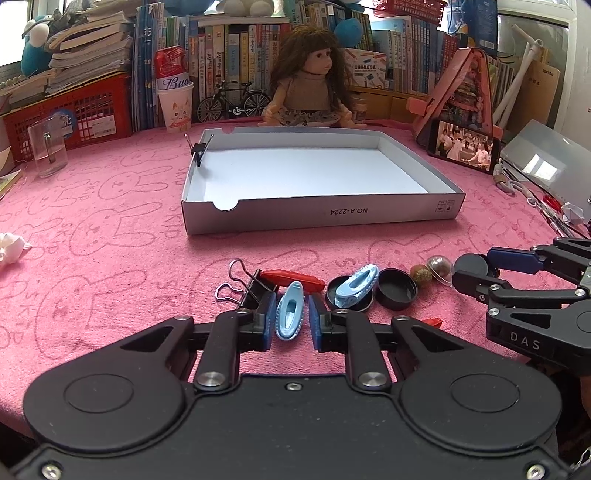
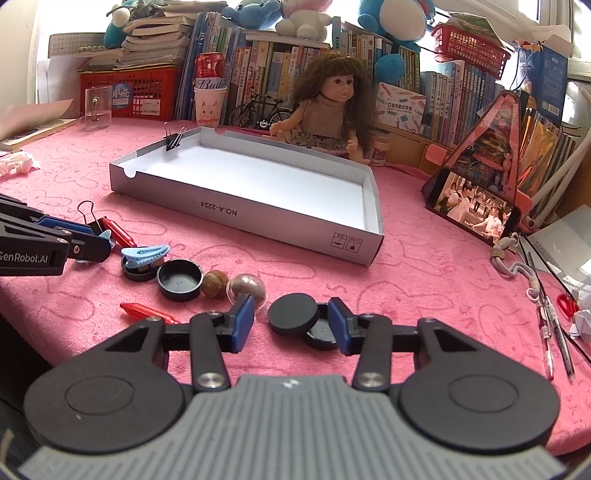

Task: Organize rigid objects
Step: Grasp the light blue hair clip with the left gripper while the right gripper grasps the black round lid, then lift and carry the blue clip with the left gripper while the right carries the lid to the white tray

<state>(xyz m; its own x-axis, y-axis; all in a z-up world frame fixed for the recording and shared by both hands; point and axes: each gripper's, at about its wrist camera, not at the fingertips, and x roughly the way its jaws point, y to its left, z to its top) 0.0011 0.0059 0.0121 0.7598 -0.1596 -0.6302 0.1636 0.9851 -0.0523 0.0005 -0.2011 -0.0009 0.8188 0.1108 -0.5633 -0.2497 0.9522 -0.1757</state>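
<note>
While the left gripper pinches the blue hair clip, its long axis toward twelve o'clock, the white box lies beyond; the right gripper half-spread straddles the black cap.

A doll with long brown hair sits at twelve o'clock on the pink cloth, her back to a wall of books. Just beside her, toward eleven, stands a small model bicycle, then a paper cup with a red can tucked in it. At ten o'clock a clear glass stands in front of a red basket stacked with paper. At two o'clock a phone leans against a pink triangular stand, its screen lit. Blue plush toys perch above the books. Pens lie at three o'clock.
</note>
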